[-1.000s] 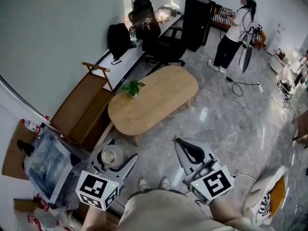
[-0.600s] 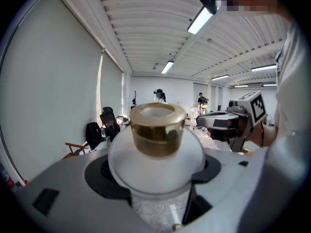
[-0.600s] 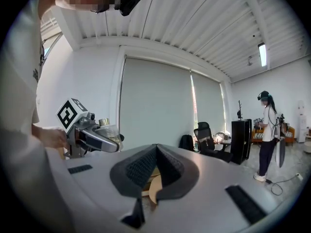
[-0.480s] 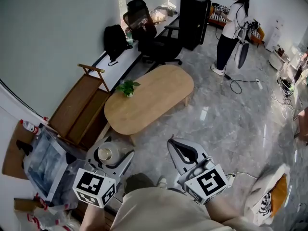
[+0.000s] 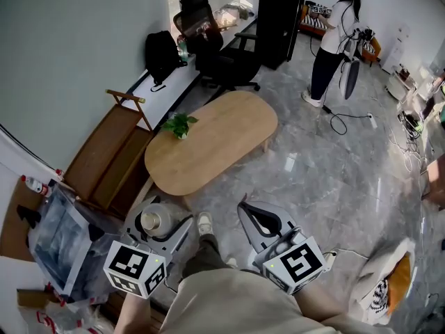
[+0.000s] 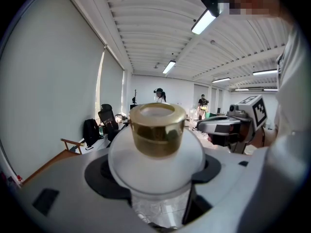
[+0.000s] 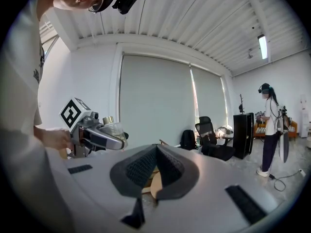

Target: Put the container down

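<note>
My left gripper is shut on a clear container with a gold cap, held upright above the floor near my feet. In the left gripper view the container fills the middle, its gold cap toward the camera and its frosted body pinched between the jaws. My right gripper hangs beside it to the right, shut with nothing in it; its dark ribbed pads meet in the right gripper view, where the left gripper and container show at left.
An oval wooden coffee table with a small potted plant stands ahead. A wooden folding piece leans at left, a long bench with a backpack behind it. A person stands at the far right. Cluttered bags lie at lower left.
The table and room have slid slightly down and left in the head view as I step forward; a foot now shows between the grippers. Both grippers keep their hold and spacing.
</note>
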The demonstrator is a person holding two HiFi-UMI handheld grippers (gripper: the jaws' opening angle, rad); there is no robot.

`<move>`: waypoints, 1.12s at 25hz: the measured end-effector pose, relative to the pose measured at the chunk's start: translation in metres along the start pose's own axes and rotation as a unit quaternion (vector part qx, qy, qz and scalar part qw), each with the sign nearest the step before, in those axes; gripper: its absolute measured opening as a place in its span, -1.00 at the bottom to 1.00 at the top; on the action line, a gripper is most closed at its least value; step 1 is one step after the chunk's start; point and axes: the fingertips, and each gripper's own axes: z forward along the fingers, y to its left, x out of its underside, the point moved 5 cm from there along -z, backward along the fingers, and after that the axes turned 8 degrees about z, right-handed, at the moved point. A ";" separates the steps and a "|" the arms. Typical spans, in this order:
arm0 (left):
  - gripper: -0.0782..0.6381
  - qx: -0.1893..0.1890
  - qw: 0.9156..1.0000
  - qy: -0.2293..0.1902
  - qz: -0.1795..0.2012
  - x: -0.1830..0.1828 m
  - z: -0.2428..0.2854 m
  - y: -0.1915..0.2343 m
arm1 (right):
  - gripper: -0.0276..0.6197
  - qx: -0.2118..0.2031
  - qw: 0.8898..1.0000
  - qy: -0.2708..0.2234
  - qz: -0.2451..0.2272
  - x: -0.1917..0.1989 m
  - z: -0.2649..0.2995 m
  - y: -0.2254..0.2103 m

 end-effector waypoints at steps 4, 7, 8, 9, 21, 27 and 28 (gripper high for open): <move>0.15 0.004 1.000 0.006 0.004 0.005 0.022 0.022 | -0.93 0.011 1.000 0.012 -0.003 0.001 0.027 -0.017; 0.15 0.009 1.000 0.005 0.002 0.002 0.042 0.041 | -0.93 0.015 1.000 0.017 -0.006 -0.003 0.052 -0.034; 0.15 0.012 1.000 0.006 0.001 0.002 0.050 0.049 | -0.93 0.015 1.000 0.018 -0.006 -0.004 0.061 -0.039; 0.15 0.015 1.000 0.007 0.000 0.001 0.057 0.057 | -0.93 0.015 1.000 0.021 -0.006 -0.005 0.071 -0.044; 0.15 0.040 0.999 0.013 0.001 -0.018 0.147 0.177 | -0.93 0.036 0.999 0.040 -0.001 -0.033 0.201 -0.106; 0.15 0.051 0.998 0.014 0.025 -0.033 0.181 0.240 | -0.93 0.056 0.998 0.035 0.003 -0.054 0.263 -0.131; 0.15 0.053 0.998 0.011 0.027 -0.035 0.187 0.250 | -0.93 0.060 0.998 0.035 0.003 -0.056 0.272 -0.136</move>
